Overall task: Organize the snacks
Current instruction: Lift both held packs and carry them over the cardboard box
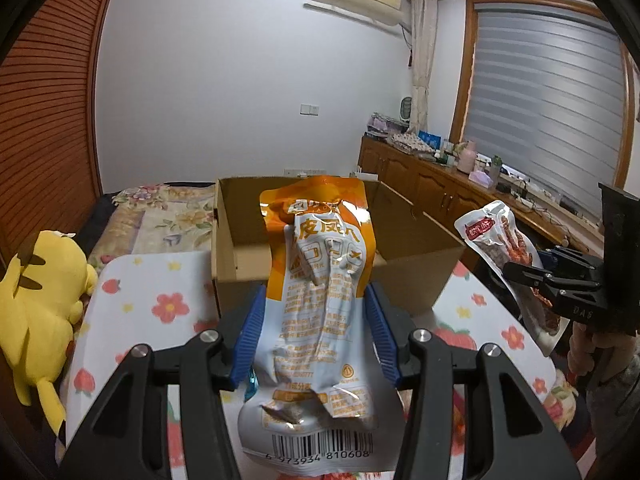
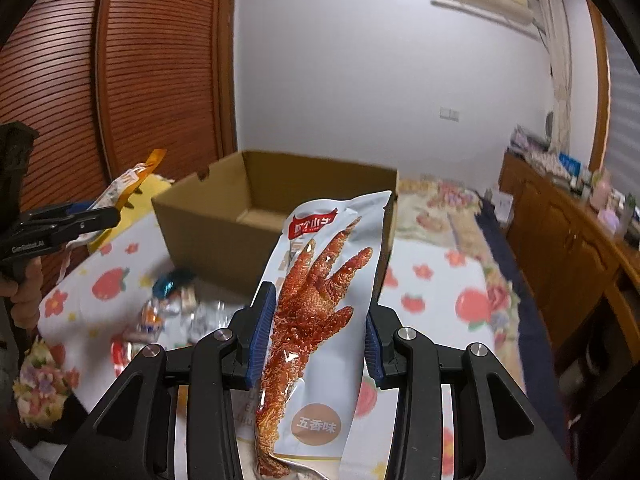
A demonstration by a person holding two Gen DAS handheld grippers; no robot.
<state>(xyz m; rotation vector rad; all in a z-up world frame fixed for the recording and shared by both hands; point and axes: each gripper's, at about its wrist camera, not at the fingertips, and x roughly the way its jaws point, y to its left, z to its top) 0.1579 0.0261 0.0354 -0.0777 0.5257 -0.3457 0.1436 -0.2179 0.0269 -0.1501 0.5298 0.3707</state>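
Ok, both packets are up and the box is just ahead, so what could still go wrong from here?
1. The orange packet sticks far past the left hand-held gripper; it may sag or slip.
2. The chicken-foot packet could snag the cardboard box rim.
3. Loose snacks lie beside the box and could be knocked.

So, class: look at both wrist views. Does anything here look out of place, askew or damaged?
Nothing looks spilled or damaged. The cardboard box sits open and looks empty, while small wrapped snacks lie scattered loose on the flowered cloth beside it. The orange packet looks crumpled in the left gripper.
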